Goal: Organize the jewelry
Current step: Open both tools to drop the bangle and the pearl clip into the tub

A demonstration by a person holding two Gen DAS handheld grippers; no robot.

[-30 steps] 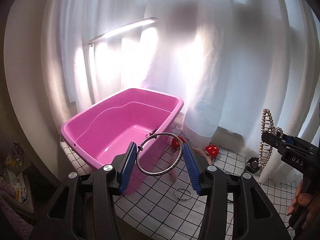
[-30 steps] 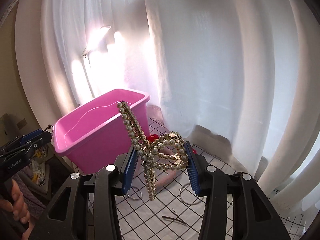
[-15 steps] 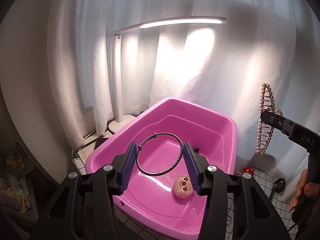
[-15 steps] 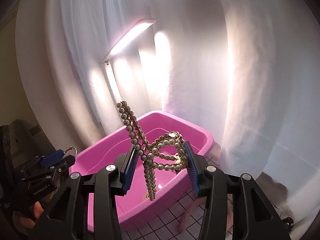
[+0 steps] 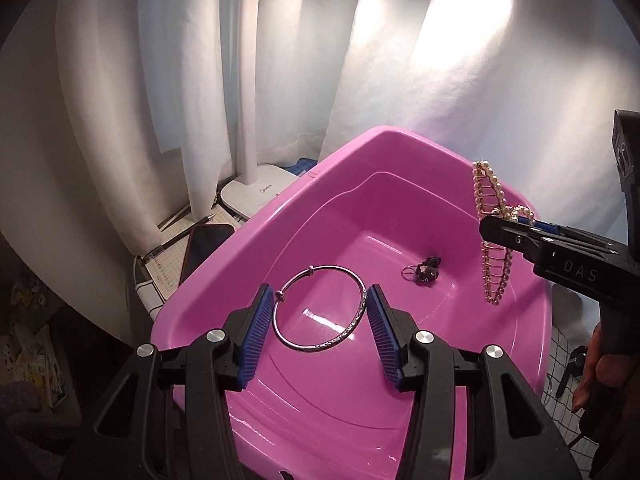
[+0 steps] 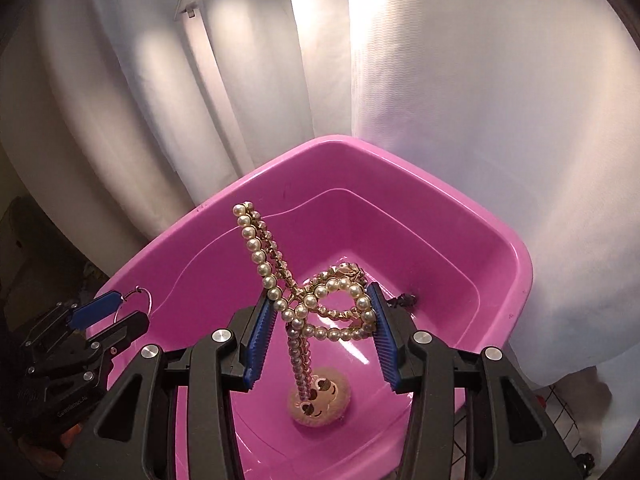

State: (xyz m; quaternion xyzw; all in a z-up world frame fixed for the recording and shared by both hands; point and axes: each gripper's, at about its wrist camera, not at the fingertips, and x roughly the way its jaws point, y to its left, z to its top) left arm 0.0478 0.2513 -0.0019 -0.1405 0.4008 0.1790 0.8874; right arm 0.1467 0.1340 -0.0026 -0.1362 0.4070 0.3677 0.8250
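Pink tub [image 5: 400, 408] now fills view beneath both loaded grippers.

Bin [image 5: 400, 400]: solid bright pink, glossy. Bangle [image 5: 320, 312]: silver, faintly patterned along one side. Hair clip [image 6: 308, 304]: cream pearls on gold metal. Left gripper [image 5: 320, 336] and right gripper [image 6: 320, 340]: black bodies, ribbed blue pads. Round plush piece [image 6: 320, 404]: beige with brown face marks. Curtain [image 5: 120, 100]: plain white. Lamp [image 5: 252, 120]: white. Tabletop [image 5: 560, 408]: white with black grid lines.
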